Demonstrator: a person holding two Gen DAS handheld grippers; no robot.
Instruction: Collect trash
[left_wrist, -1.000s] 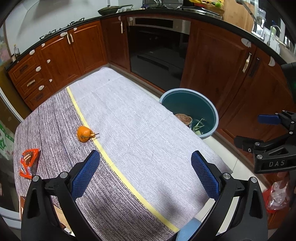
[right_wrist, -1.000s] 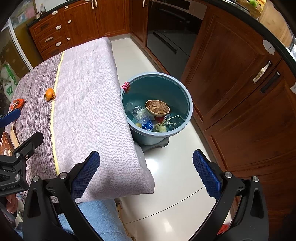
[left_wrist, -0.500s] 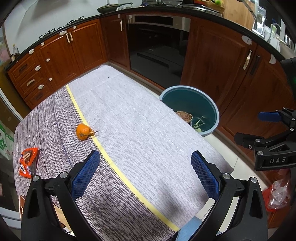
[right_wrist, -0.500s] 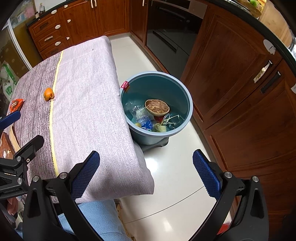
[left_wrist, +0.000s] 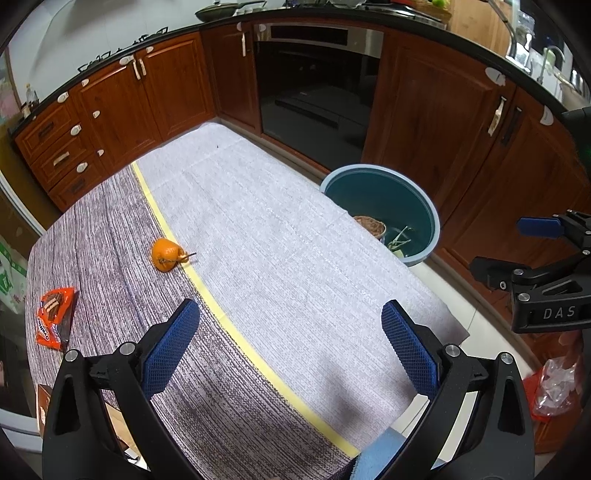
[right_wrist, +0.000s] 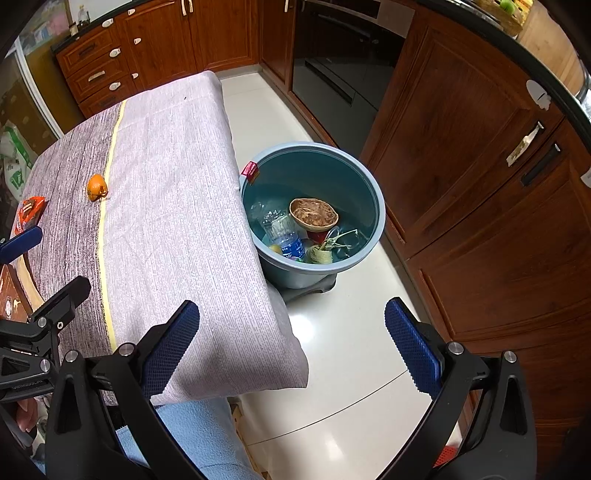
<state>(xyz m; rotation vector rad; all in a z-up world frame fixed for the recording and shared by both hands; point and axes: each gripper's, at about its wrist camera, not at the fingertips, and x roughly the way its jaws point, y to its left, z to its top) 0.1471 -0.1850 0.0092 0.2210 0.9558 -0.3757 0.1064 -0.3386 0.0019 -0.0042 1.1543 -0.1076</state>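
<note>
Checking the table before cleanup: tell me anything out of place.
Two trash items lie on the tablecloth: an orange peel beside the yellow stripe and a red snack wrapper near the edge. Neither is in the blue bin.

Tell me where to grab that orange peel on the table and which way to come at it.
Grip the orange peel across its rounded body, coming down from above with the open left gripper, probably the nearer one. It sits alone on the dark side of the tablecloth, just beside the yellow stripe. A thin stem pokes out toward the stripe, so set the fingers across the body, clear of it.
</note>
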